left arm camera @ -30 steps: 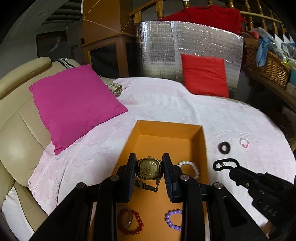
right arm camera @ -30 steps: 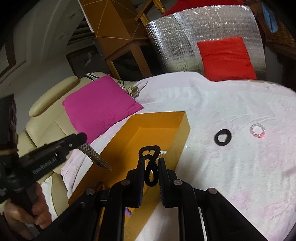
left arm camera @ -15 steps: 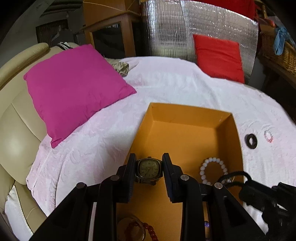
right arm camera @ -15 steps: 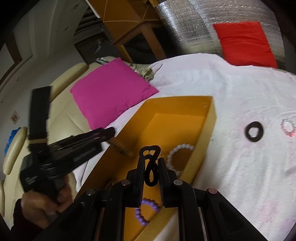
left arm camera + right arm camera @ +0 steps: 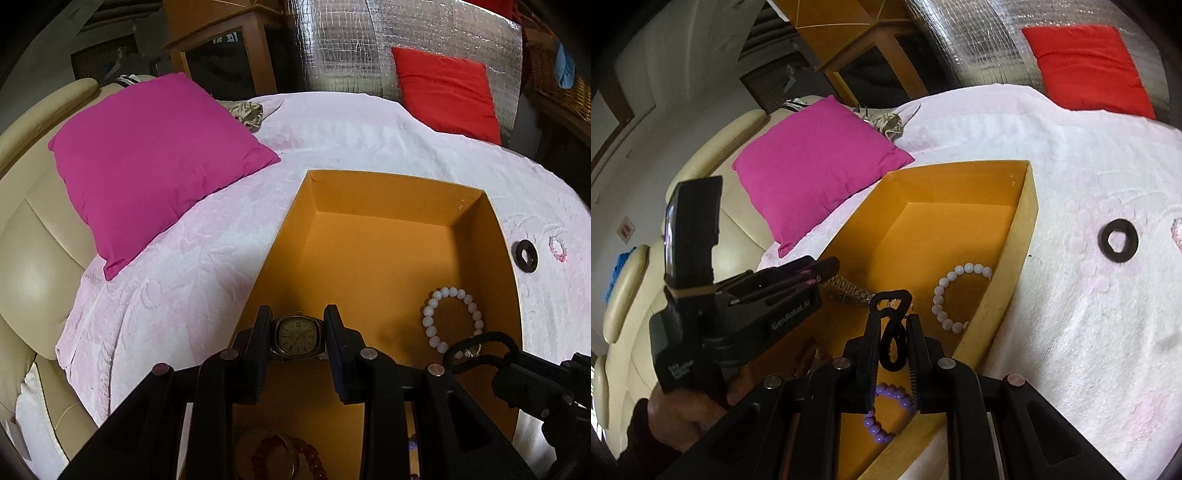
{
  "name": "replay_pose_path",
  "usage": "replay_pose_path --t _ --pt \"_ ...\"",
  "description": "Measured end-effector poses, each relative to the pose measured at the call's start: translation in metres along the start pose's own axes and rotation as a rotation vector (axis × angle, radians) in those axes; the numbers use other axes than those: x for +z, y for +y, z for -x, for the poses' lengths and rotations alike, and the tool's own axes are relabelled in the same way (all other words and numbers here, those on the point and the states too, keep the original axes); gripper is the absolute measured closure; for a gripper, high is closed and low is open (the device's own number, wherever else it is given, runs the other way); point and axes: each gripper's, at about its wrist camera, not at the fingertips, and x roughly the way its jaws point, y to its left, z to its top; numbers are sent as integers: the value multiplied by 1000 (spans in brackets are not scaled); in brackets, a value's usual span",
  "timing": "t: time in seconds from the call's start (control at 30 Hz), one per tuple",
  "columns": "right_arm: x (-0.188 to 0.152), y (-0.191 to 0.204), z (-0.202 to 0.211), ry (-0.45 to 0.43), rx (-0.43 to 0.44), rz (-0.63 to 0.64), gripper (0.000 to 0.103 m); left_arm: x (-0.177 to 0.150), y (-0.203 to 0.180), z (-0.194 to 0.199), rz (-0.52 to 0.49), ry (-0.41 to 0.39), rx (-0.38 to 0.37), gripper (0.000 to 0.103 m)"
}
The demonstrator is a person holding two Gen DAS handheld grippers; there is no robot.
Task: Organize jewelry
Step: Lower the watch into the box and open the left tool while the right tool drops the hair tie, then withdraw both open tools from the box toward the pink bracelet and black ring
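Pink bedspread (image 5: 207, 258) underneath, left claw (image 5: 297, 334) pinching the stiff wristwatch (image 5: 297, 334) by its case, right claw (image 5: 894, 341) clamping a floppy black cord (image 5: 892, 332).

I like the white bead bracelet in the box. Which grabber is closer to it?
Right. The right gripper, clamped on a black loop, hangs just beside the white bracelet. The left gripper, holding the watch, is further away across the orange box.

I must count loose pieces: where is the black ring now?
In both views the black ring lies on the white cover, right of the orange box, beside a small pink bracelet.
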Motion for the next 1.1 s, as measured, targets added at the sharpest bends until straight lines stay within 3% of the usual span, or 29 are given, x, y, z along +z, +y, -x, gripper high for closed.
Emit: replay_pose_path --t 0.33,0.43,0.5,0.57,0.73,1.1 --pt "-3 3 -12 39 15 -13 83 -7 2 2 -3 7 34 73" --pt "-2 -2 -12 42 19 -48 72 -7 2 6 -10 3 32 73" --pt "0 -6 -8 33 39 -80 50 -7 1 9 -20 1 38 73" --pt "0 -10 1 1 48 -95 46 -8 -2 11 -32 -3 42 72" --pt "4 -21 15 -44 28 -125 46 -9 -8 20 -58 -22 55 64" --pt "7 -64 47 -90 -31 -252 46 -4 -24 46 -83 -73 61 59"
